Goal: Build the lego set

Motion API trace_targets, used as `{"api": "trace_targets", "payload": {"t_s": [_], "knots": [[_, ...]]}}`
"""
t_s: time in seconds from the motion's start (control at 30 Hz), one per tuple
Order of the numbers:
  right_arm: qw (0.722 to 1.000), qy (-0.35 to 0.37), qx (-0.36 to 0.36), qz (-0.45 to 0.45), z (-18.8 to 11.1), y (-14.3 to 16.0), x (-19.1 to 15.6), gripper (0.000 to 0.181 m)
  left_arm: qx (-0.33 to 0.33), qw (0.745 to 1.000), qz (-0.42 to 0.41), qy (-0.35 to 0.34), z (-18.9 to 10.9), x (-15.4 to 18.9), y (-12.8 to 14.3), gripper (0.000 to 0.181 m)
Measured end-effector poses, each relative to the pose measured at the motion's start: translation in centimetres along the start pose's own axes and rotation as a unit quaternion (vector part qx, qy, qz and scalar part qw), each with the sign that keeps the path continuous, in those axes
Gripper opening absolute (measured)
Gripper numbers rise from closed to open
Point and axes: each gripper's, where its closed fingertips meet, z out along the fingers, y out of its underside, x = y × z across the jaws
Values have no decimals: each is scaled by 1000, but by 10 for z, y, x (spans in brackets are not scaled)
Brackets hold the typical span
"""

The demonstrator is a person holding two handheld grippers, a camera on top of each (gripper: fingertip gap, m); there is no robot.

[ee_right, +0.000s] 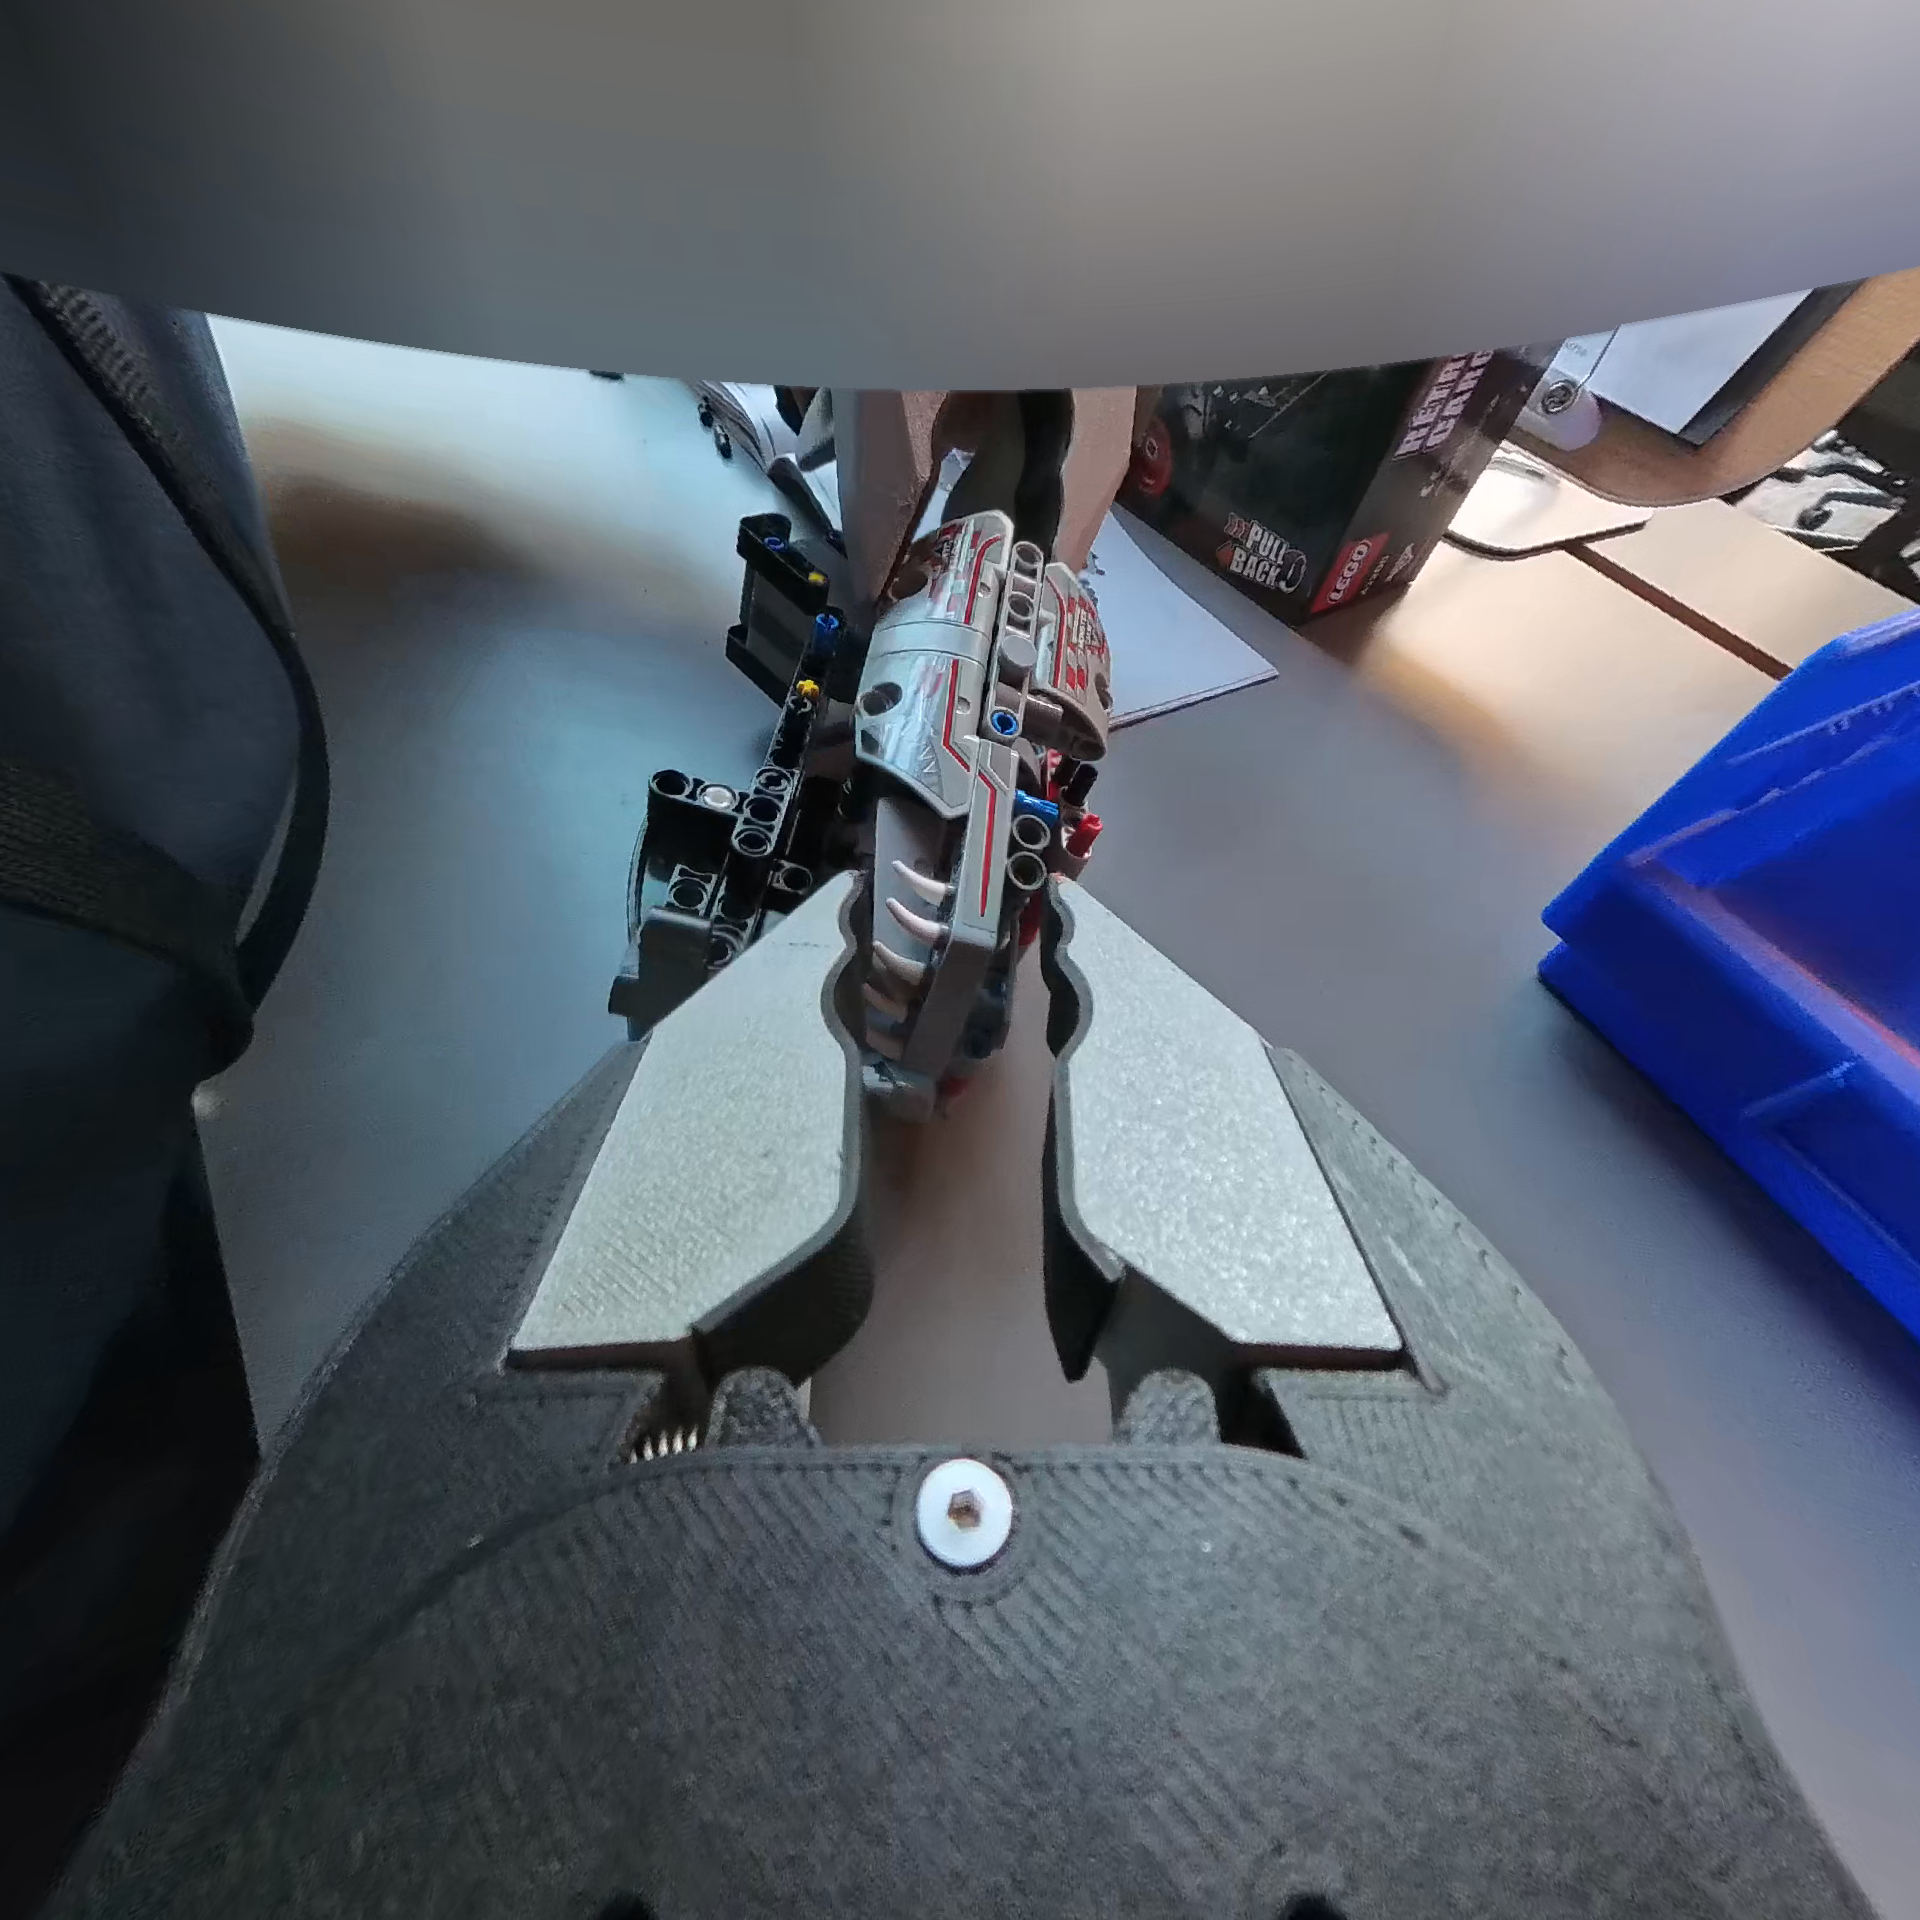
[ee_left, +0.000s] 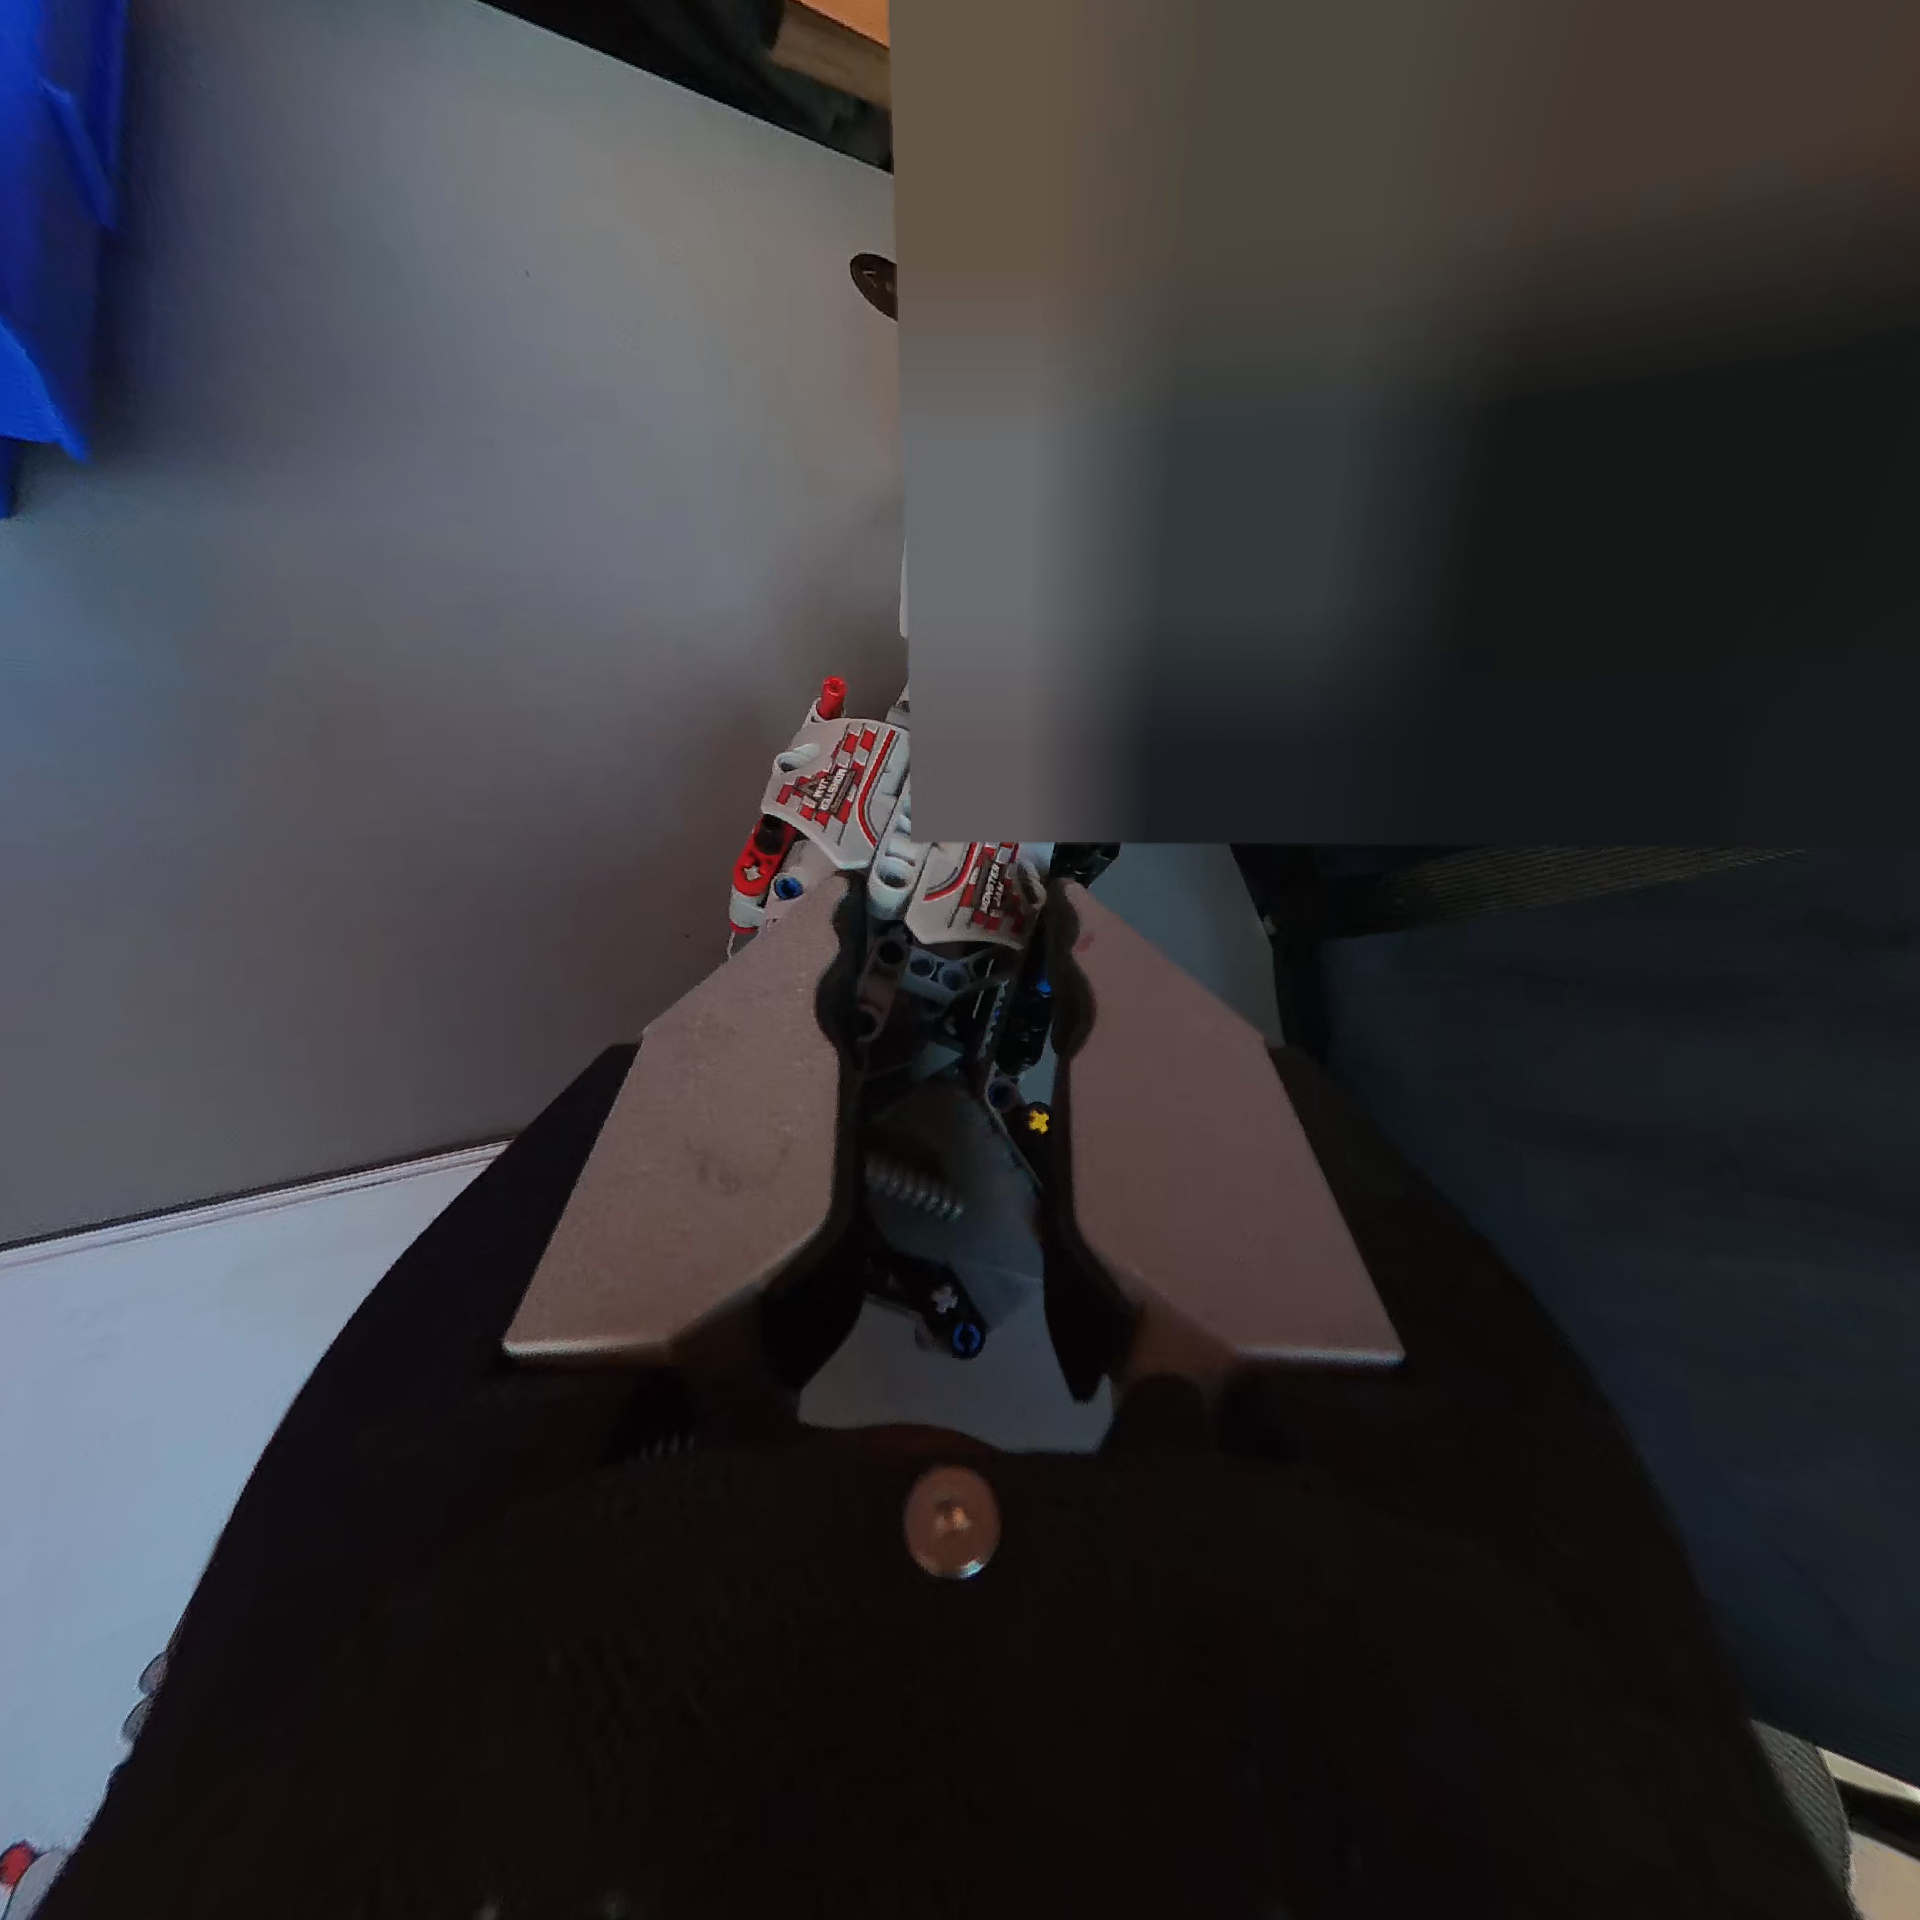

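The lego model (ee_right: 935,727) is a grey car body with red stripes, white teeth at its near end and a black pinned frame (ee_right: 727,831) on its left side. It is held above the grey table (ee_right: 468,675) between both grippers. My right gripper (ee_right: 948,904) is shut on the toothed near end. My left gripper shows beyond it in the right wrist view (ee_right: 977,457), holding the far end. In the left wrist view my left gripper (ee_left: 951,904) is shut on the model (ee_left: 831,790), whose red-and-white checkered panels stick out past the fingertips.
A blue bin (ee_right: 1745,935) stands at the right, and also shows in the left wrist view (ee_left: 42,260). A dark lego box (ee_right: 1309,499) and an open booklet (ee_right: 1174,644) lie behind the model. A person's dark clothing (ee_right: 104,727) is close on the left. One gripper's finger ends stand about 6 cm off the other's.
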Motion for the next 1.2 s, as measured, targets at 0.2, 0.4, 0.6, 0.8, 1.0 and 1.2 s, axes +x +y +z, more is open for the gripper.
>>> {"api": "trace_targets", "payload": {"t_s": [0.2,0.4,0.6,0.8,1.0,1.2], "knots": [[1000,0,-10,0,0,3,1,30,-8,999,14,-27,-4,-4,-4,37],[1000,-2,-20,-1,1,3,2,30,-14,995,68,-67,-2,4,-22,46],[999,-8,-31,-3,1,3,0,30,-61,986,128,-89,21,3,-18,44],[999,-21,-36,-6,2,2,-6,30,-56,986,138,-78,26,8,-14,32],[999,-11,-38,-17,3,3,-8,28,-62,985,148,-63,29,13,-13,29],[999,-28,-32,-11,3,1,-15,29,-63,988,135,-49,30,22,-8,24]]}}
